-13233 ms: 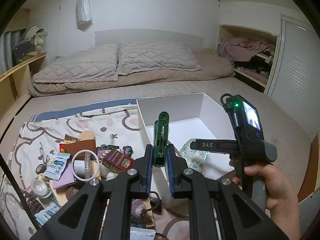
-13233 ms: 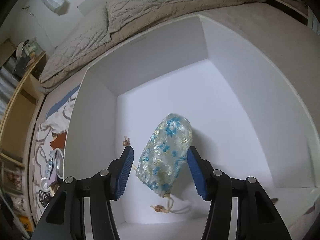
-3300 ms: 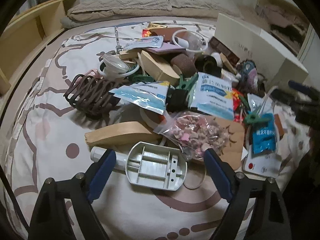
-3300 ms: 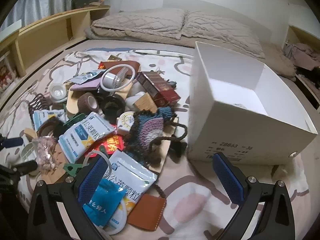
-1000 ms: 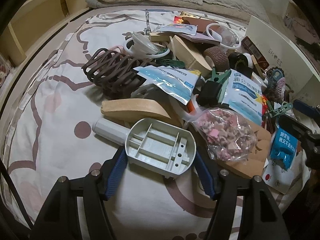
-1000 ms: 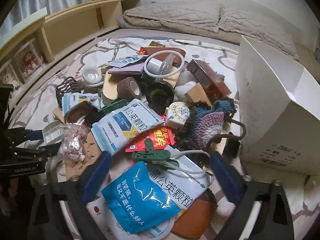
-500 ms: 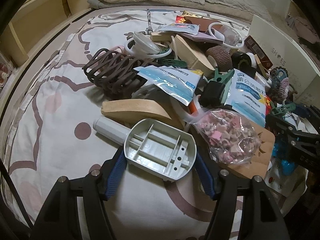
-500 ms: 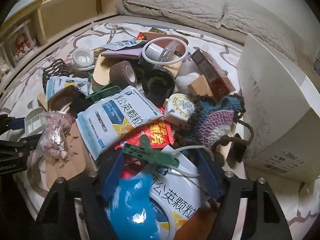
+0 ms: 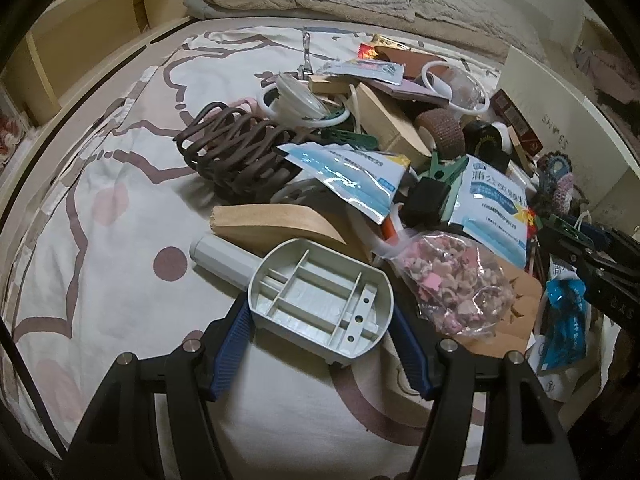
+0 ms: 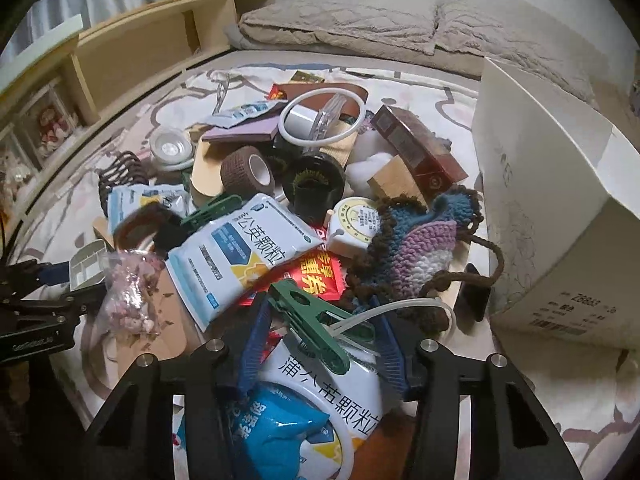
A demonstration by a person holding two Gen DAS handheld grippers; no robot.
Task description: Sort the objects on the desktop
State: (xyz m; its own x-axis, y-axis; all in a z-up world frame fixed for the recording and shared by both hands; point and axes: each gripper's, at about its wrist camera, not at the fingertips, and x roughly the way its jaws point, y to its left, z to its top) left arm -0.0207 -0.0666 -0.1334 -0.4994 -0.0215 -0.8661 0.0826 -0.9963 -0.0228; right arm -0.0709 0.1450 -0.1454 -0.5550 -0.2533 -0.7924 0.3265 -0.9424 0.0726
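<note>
My left gripper point(image 9: 320, 314) is shut on a grey ribbed plastic tray piece point(image 9: 316, 296) with a pale round handle, just above the patterned sheet. In the right wrist view a green clothes peg point(image 10: 308, 320) lies slantwise between the blue pads of my right gripper point(image 10: 320, 304). Its jaws are closing, and the pads do not grip the peg. A thin white tube point(image 10: 400, 304) also runs between them. Under the peg lie white and blue medicine sachets point(image 10: 320, 396). The white box point(image 10: 552, 200) stands to the right.
A heap covers the sheet: brown hair claw point(image 9: 236, 156), wooden wedge point(image 9: 272, 220), bag of pink bits point(image 9: 452, 284), brown tape roll point(image 10: 248, 170), black roll point(image 10: 314, 184), crochet pouch point(image 10: 416, 240), red carton point(image 10: 420, 152). Wooden shelves point(image 10: 132, 60) run along the left, pillows behind.
My right gripper has dropped onto the pile and its jaws have narrowed around the green peg. The left gripper keeps its hold on the grey piece, hardly moved.
</note>
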